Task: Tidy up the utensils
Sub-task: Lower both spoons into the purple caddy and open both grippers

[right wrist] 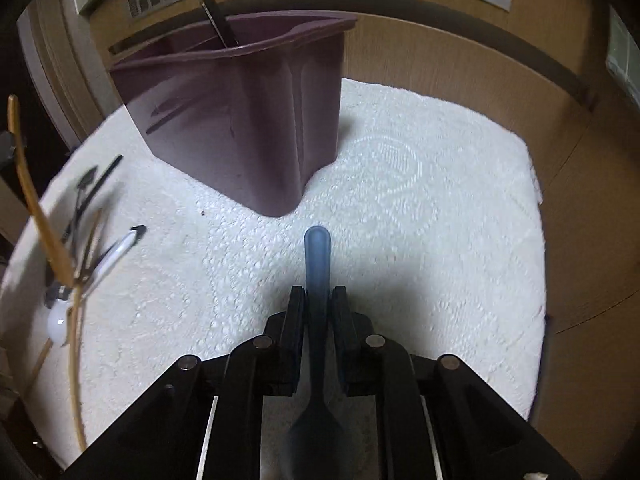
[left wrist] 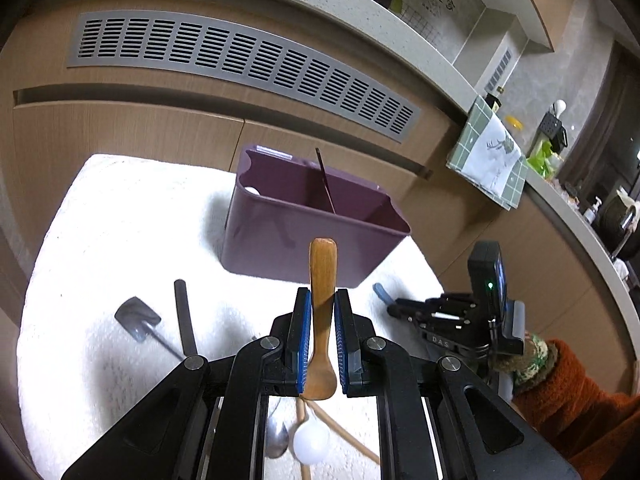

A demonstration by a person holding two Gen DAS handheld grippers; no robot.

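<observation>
My left gripper [left wrist: 322, 296] is shut on a wooden spoon [left wrist: 323, 264], whose handle points forward toward the purple bin [left wrist: 304, 236] and whose bowl sits back between the blue pads. The bin stands on the white mat a short way ahead, with a dark utensil [left wrist: 326, 180] leaning inside it. In the right wrist view my right gripper [right wrist: 319, 292] is shut on a blue spoon [right wrist: 317, 248], handle forward and dark bowl near the camera, just above the mat. The bin [right wrist: 240, 120] lies ahead and to its left. The wooden spoon [right wrist: 28, 184] shows at that view's left edge.
On the white textured mat [right wrist: 400, 200] lie a black scoop [left wrist: 138, 318], a black handle [left wrist: 184, 316], a white spoon [left wrist: 311, 442], a metal spoon [left wrist: 278, 440] and thin wooden sticks. Wooden cabinet fronts with a grey vent stand behind. An orange sleeve [left wrist: 580, 392] is at the right.
</observation>
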